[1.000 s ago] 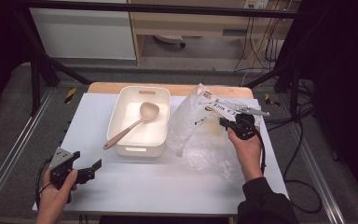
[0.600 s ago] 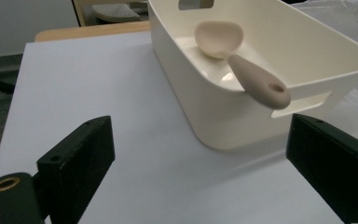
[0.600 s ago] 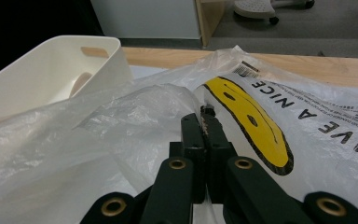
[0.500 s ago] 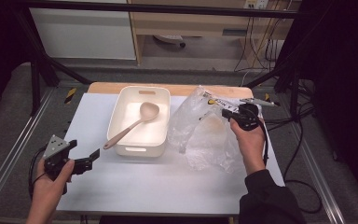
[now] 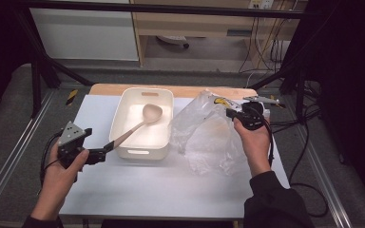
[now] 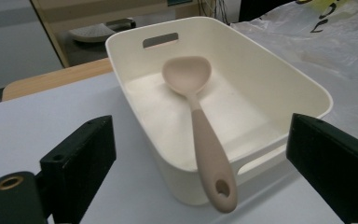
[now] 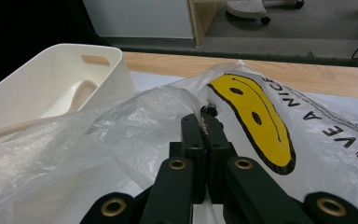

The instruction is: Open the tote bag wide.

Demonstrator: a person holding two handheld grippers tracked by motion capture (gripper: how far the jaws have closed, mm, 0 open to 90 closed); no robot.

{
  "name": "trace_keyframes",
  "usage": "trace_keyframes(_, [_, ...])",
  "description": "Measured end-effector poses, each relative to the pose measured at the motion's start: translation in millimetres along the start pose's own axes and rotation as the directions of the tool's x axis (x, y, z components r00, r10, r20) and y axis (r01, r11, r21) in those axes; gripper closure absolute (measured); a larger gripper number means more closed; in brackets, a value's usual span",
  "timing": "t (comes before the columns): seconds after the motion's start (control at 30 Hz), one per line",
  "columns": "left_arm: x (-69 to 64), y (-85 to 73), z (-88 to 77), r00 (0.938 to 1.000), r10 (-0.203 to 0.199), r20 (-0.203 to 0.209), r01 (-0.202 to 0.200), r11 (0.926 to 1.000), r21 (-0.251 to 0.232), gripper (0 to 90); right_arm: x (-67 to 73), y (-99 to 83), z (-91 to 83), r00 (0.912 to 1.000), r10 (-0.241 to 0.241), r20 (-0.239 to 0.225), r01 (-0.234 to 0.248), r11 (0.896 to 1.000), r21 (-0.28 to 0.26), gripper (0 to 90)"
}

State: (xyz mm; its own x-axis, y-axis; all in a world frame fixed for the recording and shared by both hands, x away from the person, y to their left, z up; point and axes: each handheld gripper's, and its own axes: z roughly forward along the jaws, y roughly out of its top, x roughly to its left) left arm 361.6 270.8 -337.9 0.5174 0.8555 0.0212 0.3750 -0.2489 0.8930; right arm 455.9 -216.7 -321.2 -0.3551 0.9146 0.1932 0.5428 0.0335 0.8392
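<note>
A beige spoon [image 5: 138, 124] lies in a white tub [image 5: 119, 118], its handle sticking out over the near rim. My left gripper [image 5: 103, 151] is open just in front of that handle end. In the left gripper view the spoon [image 6: 200, 116] handle tip hangs between the wide-apart jaws of that gripper [image 6: 205, 179], untouched. To the right of the tub, my right gripper [image 5: 233, 114] is shut on the top edge of a clear plastic bag [image 5: 209, 137] and holds it raised. The right gripper view shows this gripper [image 7: 205, 119] pinching the bag [image 7: 256, 112] beside its yellow smiley print.
The white table [image 5: 171, 190] has bare room along its near side. A wooden board [image 5: 104, 89] edges its far side. Cables [image 5: 299, 128] trail off the right edge, and metal frame rails run along both sides.
My left gripper rose and moved in toward the spoon handle at the tub's near corner. The right gripper lifted the bag's top edge a little higher.
</note>
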Motion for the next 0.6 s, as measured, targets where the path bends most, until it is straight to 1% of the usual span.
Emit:
trace_keyframes(0.13, [-6.6, 7.3, 8.6, 0.9996, 0.022, 0.02, -0.023, 0.9997, 0.009, 7.9, 5.7, -1.6, -0.2, 0.9997, -0.023, -0.008, 0.023, 1.0, 0.011, 90.0])
trace_keyframes(0.33, [-13.7, 17.1, 21.9, 0.9977, 0.051, 0.045, -0.052, 0.9983, 0.024, 8.3, 10.7, -1.3, 1.3, 0.9991, -0.032, -0.026, 0.033, 0.999, 0.019, 90.0])
trace_keyframes(0.47, [-15.6, 22.4, 31.0, 0.9962, 0.067, 0.055, -0.07, 0.9969, 0.037, 8.4, 15.3, 1.0, 3.0, 0.9984, -0.044, -0.035, 0.044, 0.999, 0.024, 90.0])
trace_keyframes(0.6, [-15.3, 25.2, 37.2, 0.9958, 0.071, 0.058, -0.074, 0.9963, 0.044, 8.6, 17.6, 2.8, 3.6, 0.9977, -0.053, -0.043, 0.054, 0.998, 0.027, 90.0])
